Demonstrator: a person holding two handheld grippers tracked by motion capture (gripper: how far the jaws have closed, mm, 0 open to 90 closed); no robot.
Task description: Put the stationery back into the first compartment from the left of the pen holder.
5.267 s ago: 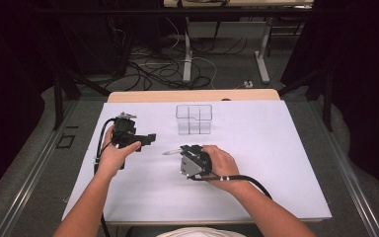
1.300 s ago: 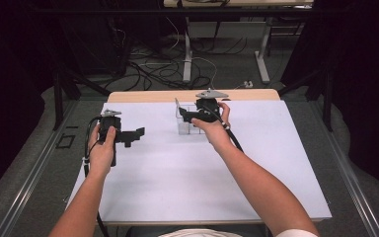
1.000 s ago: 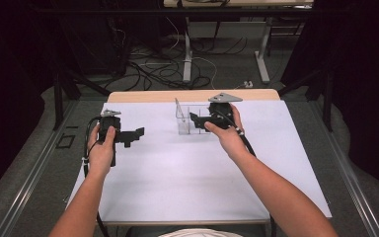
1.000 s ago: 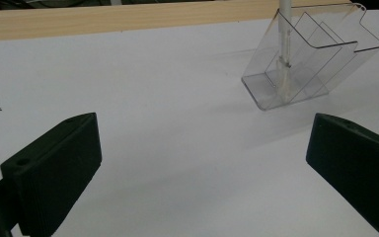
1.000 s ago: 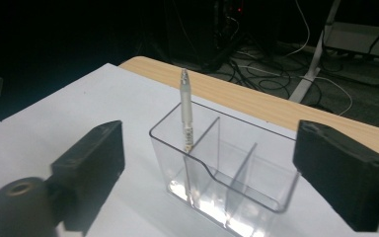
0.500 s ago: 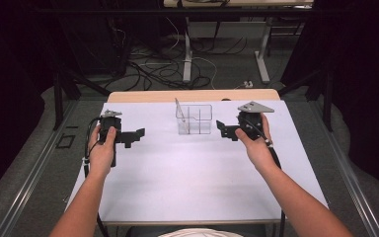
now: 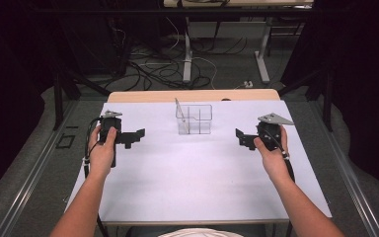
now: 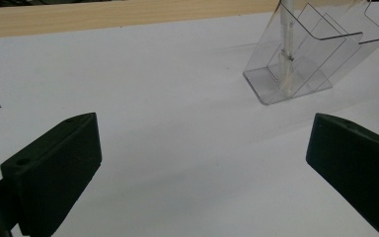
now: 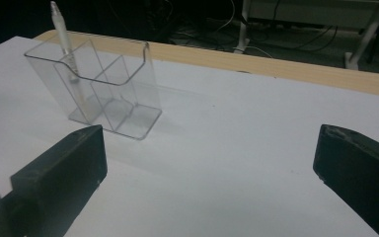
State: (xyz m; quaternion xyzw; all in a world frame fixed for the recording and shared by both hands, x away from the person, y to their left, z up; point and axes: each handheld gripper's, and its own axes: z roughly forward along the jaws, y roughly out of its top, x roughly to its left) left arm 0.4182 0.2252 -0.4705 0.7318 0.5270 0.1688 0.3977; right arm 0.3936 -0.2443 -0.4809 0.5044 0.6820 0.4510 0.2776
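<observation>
A clear plastic holder with several compartments stands at the back middle of the white table cover. A pale pen stands tilted in its left compartment. My left gripper hovers left of the holder, open and empty, jaws pointing right. My right gripper hovers to the holder's right, open and empty, jaws pointing left. The left gripper view looks between wide-apart jaws of the left gripper at the holder and pen. The right gripper view shows the right gripper, holder and pen.
A strip of bare wooden tabletop runs behind the white cover. Beyond the table, cables and desk legs lie on a dark floor. Both forearms come in from the bottom edge.
My right gripper carried the pen from mid-table to the holder, let go of it there and drew back to the right. The left gripper shifted slightly left, then stayed still.
</observation>
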